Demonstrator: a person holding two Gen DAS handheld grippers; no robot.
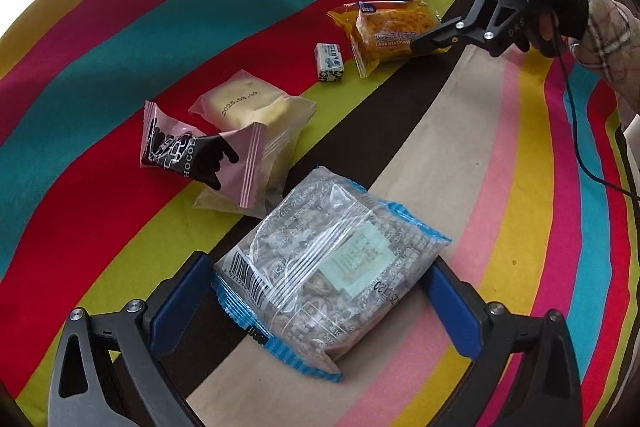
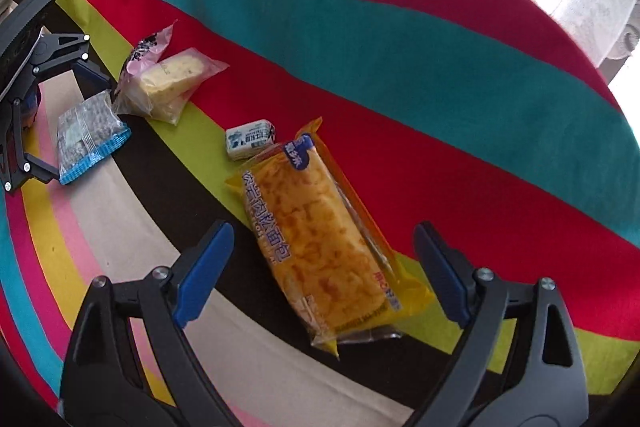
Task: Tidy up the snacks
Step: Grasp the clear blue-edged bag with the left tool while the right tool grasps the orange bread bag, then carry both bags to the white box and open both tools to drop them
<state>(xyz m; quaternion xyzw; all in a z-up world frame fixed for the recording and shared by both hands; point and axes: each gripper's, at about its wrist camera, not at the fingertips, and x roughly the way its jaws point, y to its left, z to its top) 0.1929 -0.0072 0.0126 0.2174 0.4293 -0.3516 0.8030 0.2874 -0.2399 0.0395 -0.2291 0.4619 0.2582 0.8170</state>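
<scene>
Surface: striped cloth-covered table (image 1: 120, 39), with bands of yellow, magenta, teal, red, lime, dark brown, beige and pink.

Item 1: clear plastic snack pack with blue crimped ends and a barcode (image 1: 324, 275), lying flat across the brown and beige bands. It sits between the blue-padded fingers of the left gripper (image 1: 320, 303), at 6 o'clock in the left wrist view. The jaws are spread wide; whether the pads touch the pack's edges cannot be told.

Item 2: yellow-orange bread packet with a clear window and blue corner label (image 2: 320, 247), lying flat on the lime and brown bands. It sits between the fingers of the right gripper (image 2: 320, 271), at 6 o'clock in the right wrist view. The jaws stand apart, with gaps showing on both sides of the packet.

Item 3: small white-and-blue wrapped block (image 2: 250, 139), on the lime band, just beside the bread packet's far end at 11 o'clock from it.

Item 4: translucent bag holding a pale yellow cake slice, with a printed date (image 1: 248, 111), at 10 o'clock from the clear pack.

Item 5: pink wrapper with black chocolate lettering (image 1: 200, 155), leaning on the cake bag.

A plaid sleeve (image 1: 608, 39) shows behind the right gripper at 2 o'clock in the left wrist view.
</scene>
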